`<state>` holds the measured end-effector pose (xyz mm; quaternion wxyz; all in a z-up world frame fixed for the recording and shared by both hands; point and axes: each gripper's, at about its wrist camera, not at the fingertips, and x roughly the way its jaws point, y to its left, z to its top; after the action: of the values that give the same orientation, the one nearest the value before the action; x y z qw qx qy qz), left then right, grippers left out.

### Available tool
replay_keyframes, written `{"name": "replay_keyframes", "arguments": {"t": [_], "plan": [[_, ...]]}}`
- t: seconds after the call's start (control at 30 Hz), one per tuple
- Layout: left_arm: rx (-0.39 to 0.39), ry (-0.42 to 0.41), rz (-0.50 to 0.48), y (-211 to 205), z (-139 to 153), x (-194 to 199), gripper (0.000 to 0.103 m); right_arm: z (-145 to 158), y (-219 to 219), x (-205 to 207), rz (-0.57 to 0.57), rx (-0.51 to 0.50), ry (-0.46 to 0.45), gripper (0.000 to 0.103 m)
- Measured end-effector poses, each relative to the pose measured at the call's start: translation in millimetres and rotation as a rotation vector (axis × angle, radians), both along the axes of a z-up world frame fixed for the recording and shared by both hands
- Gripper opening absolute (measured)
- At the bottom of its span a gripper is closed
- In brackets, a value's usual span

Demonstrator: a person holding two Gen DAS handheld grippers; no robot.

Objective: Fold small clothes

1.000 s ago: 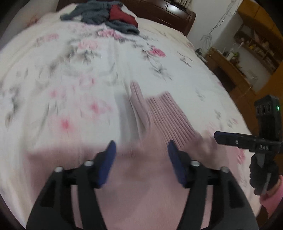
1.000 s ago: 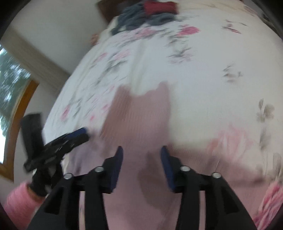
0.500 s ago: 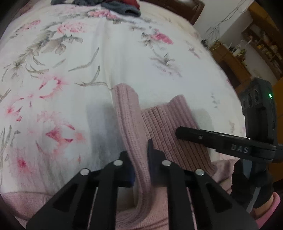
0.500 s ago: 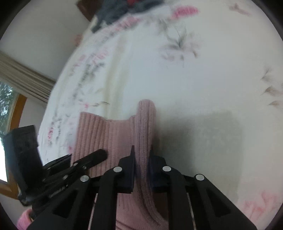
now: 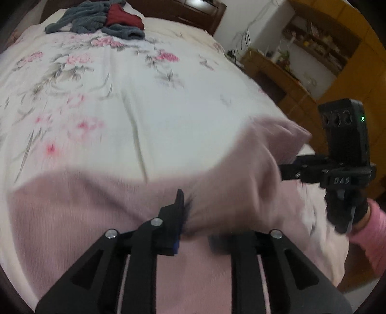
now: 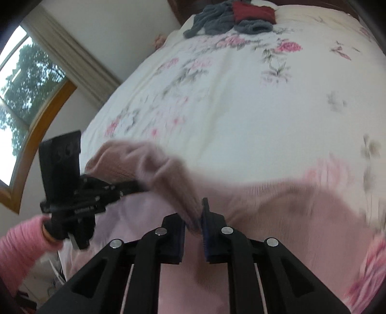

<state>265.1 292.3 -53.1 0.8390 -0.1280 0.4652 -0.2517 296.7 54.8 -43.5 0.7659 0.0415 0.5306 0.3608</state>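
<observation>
Floral bedspread (image 5: 135,101) covers the bed, and closest to us a pink knit sweater (image 5: 72,217) is spread across its near edge. Both grippers are clamped on the same raised fold of it: left gripper (image 5: 193,217) and right gripper (image 6: 194,217), fingers pinched on the knit. Looks like the fold's only half done. Further back, a grey and red clothes pile (image 6: 231,19) waits unfolded by the headboard.

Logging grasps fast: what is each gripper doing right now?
Left gripper: shut on the pink sweater.
Right gripper: shut on the same sweater.
</observation>
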Motion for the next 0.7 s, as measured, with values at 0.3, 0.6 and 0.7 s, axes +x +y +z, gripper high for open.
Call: {"name": "replay_keyframes", "arguments": {"t": [0.3, 0.6, 0.7], "plan": [[-0.029, 0.165, -0.052, 32, -23, -67, 0.028, -26, -38, -61, 0.008, -0.026, 0.127, 0.026], [-0.343, 0.273, 0.107, 44, -39, -53, 0.043, -71, -33, -52, -0.151, 0.178, 0.349, 0.049], [-0.372, 0.269, 0.106, 38, -41, -52, 0.046, -73, -29, -51, -0.156, 0.192, 0.343, 0.047]]}}
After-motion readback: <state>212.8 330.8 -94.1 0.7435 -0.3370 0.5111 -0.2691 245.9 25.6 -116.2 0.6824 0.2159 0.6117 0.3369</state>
